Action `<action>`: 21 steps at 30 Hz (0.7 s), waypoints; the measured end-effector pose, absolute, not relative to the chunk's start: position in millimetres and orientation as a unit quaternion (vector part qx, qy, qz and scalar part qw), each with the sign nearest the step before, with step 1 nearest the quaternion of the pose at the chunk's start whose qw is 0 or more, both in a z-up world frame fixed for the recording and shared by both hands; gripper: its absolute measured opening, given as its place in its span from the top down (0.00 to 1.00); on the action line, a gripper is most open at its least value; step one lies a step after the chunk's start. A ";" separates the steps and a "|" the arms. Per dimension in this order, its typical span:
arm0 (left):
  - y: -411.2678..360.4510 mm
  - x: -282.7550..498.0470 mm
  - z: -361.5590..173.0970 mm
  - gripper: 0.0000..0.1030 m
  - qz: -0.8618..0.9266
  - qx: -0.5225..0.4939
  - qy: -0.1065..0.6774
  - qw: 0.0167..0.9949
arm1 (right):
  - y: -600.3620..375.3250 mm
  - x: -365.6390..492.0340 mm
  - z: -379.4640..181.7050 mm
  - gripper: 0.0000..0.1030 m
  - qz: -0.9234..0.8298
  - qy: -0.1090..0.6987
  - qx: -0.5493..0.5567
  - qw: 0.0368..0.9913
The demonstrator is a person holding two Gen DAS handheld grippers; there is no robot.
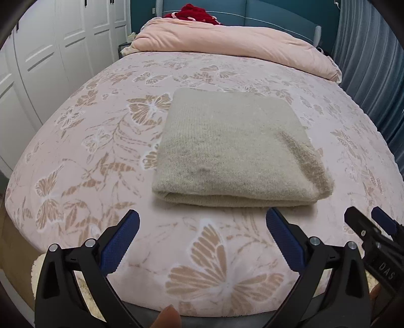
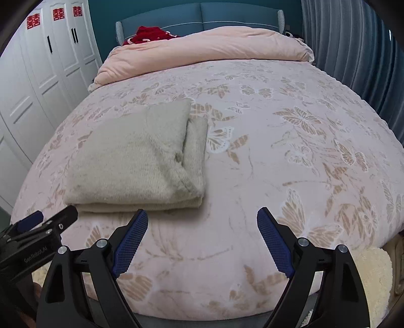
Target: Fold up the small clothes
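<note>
Lay folded into a thick, squarish block: a beige knitted sweater [image 1: 227, 151], fuzzy in texture, with rounded corners and a soft doubled edge along its near side. Sat at the centre of the left wrist frame and at centre left of the right wrist frame [image 2: 141, 156], where one flap showed turned over the top with a ribbed band beside it. Rested flat on the bed [image 1: 101, 176], on a pale pink velvety cover patterned with tan butterflies and leafy sprigs.

Stood wide open and empty at the bottom of the left wrist frame: the left claw [image 1: 202, 234], black plastic arms with silver rivets and blue ridged pads, spread apart just short of the sweater's near edge, touching nothing. Poked in at the lower right of that frame, the tip of the right claw [image 1: 371, 222].

Stood likewise wide open and empty at the bottom of the right wrist frame: the right claw [image 2: 202, 234], its blue cross-hatched pads over bare cover, to the right of the sweater's near corner. Showed at lower left there, the left claw [image 2: 50, 222].

Lay bunched across the top of both frames: a smooth peach quilt [image 1: 227, 43], with a red cloth [image 1: 197, 15] behind it against a teal padded headboard [image 2: 202, 15]. Stood at upper left: white panelled wardrobe doors [image 2: 50, 63]. Hung at upper right: a grey pleated curtain [image 2: 353, 50].
</note>
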State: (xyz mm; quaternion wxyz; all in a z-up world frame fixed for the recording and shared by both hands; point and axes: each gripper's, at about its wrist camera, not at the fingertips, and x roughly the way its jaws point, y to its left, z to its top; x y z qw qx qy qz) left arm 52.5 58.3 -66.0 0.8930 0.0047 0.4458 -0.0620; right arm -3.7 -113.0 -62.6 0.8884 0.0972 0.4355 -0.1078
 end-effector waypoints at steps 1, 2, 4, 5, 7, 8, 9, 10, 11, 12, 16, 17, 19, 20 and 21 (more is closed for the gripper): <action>58.7 48.9 -66.6 0.05 -0.053 0.006 0.445 0.894 | -112.3 -7.5 -63.0 0.16 -0.104 0.435 0.098 0.889; 58.6 46.7 -66.7 0.05 -0.049 0.007 0.446 0.894 | -110.3 -10.8 -63.3 0.16 -0.103 0.434 0.099 0.890; 59.4 42.0 -67.5 0.05 -0.051 0.003 0.449 0.892 | -108.0 -16.8 -63.0 0.16 -0.097 0.432 0.100 0.891; 59.4 39.7 -67.5 0.05 -0.052 0.000 0.450 0.891 | -106.7 -18.9 -62.5 0.16 -0.096 0.431 0.099 0.892; 58.6 35.2 -67.4 0.05 -0.051 0.001 0.450 0.891 | -104.6 -23.0 -61.1 0.16 -0.096 0.429 0.096 0.893; 57.3 33.2 -67.2 0.05 -0.051 0.005 0.450 0.892 | -104.4 -25.0 -60.1 0.16 -0.093 0.427 0.096 0.894; 55.9 30.8 -66.8 0.05 -0.048 0.010 0.448 0.893 | -104.4 -26.5 -59.2 0.16 -0.093 0.426 0.096 0.895; 54.1 28.8 -66.5 0.05 -0.048 0.015 0.447 0.893 | -104.3 -28.0 -58.4 0.16 -0.092 0.425 0.096 0.895; 52.0 26.7 -66.1 0.05 -0.048 0.021 0.445 0.894 | -104.0 -29.0 -57.9 0.16 -0.091 0.425 0.096 0.896; 50.1 24.5 -65.7 0.05 -0.045 0.027 0.443 0.895 | -103.5 -30.3 -57.7 0.16 -0.089 0.425 0.096 0.896; 43.9 18.7 -64.0 0.05 -0.046 0.032 0.440 0.896 | -100.1 -34.5 -57.6 0.16 -0.084 0.427 0.090 0.896; 42.0 18.0 -63.5 0.05 -0.046 0.035 0.439 0.897 | -98.7 -35.7 -57.4 0.16 -0.081 0.426 0.089 0.897; 37.9 16.7 -63.4 0.05 -0.045 0.044 0.439 0.896 | -95.8 -37.7 -57.0 0.16 -0.077 0.426 0.085 0.897; 37.2 16.3 -63.2 0.05 -0.040 0.047 0.437 0.897 | -93.3 -39.6 -56.6 0.16 -0.079 0.425 0.084 0.898; 37.0 16.0 -63.1 0.05 -0.039 0.048 0.438 0.897 | -92.9 -40.2 -56.3 0.16 -0.078 0.423 0.085 0.899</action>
